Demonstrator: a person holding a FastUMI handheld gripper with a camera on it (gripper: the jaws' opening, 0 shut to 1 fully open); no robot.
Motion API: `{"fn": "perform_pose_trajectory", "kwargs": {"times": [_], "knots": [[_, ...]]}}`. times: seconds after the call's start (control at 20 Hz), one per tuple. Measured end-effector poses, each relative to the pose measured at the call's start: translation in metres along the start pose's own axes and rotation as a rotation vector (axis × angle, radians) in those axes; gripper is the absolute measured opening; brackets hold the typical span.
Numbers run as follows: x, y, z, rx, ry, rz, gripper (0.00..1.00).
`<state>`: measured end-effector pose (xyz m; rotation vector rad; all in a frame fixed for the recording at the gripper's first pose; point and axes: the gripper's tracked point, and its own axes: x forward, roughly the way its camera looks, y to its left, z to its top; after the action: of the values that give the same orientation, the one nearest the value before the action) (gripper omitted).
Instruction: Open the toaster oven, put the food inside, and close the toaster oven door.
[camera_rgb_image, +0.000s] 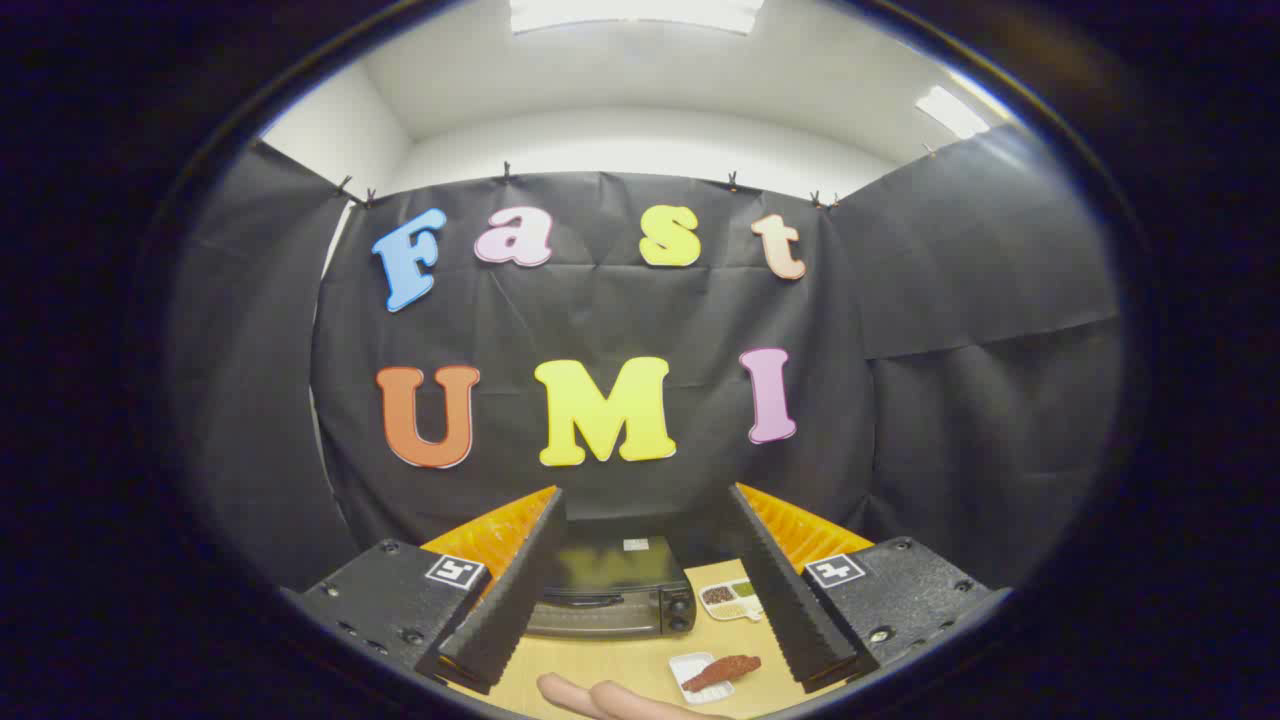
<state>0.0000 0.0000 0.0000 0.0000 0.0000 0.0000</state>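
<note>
Fingers (645, 520) spread wide, holding nothing. Toaster oven (612, 588) sits on the surface (610, 665) ahead between them, door closed. Food (722, 671) on a small white tray (688, 664) nearer, beside a hand (610, 700); sectioned dish (732, 598) right of oven.

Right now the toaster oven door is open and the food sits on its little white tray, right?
Not quite: the gripper view shows the toaster oven door shut. The food does sit on its white tray, between the open fingers.
</note>
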Motion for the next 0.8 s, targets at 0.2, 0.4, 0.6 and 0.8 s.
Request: {"fn": "perform_pose_trajectory", "kwargs": {"times": [0.2, 0.4, 0.6, 0.8], "knots": [[0.011, -0.016, -0.003, -0.01, -0.008, -0.046, 1.0], [0.028, -0.025, -0.017, -0.008, 0.032, -0.055, 1.0], [0.044, -0.036, -0.03, -0.004, 0.07, -0.08, 1.0], [0.065, -0.033, -0.043, -0.006, 0.085, -0.063, 1.0]]}}
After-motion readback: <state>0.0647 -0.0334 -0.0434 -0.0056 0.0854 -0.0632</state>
